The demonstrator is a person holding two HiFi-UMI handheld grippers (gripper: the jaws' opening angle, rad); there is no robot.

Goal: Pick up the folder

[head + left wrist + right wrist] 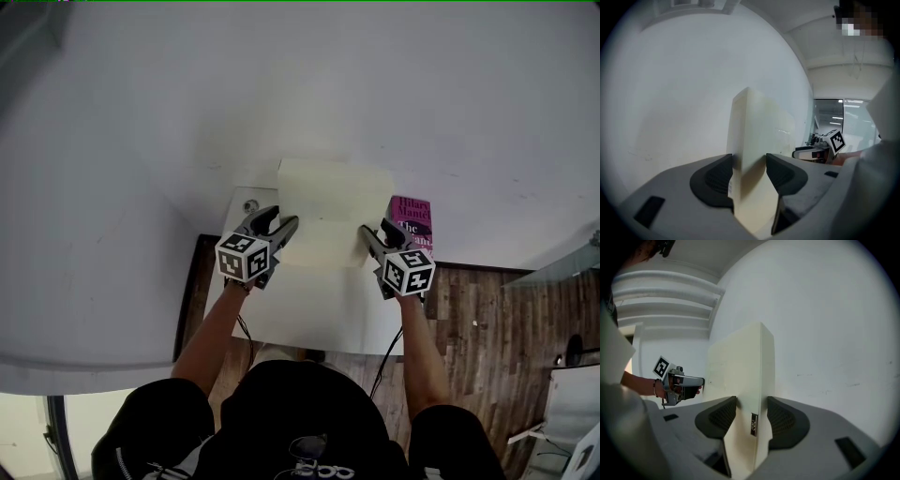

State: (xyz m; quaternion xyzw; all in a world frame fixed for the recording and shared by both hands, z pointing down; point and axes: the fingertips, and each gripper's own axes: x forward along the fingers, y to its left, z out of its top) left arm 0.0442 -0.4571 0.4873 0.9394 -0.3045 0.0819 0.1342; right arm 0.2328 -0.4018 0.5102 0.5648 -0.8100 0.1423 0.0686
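Observation:
A thick cream folder hangs in the air above the white table, held at both side edges. My left gripper is shut on its left edge, and the pads press the cream folder from both sides in the left gripper view. My right gripper is shut on the right edge; the folder stands upright between its pads, a small label facing the camera. Each gripper view shows the other gripper across the folder: the right gripper and the left gripper.
A pink-covered book lies at the table's right side, just right of the right gripper. A small round fitting sits at the table's back left. A white wall rises close behind the folder. Wooden floor lies to the right.

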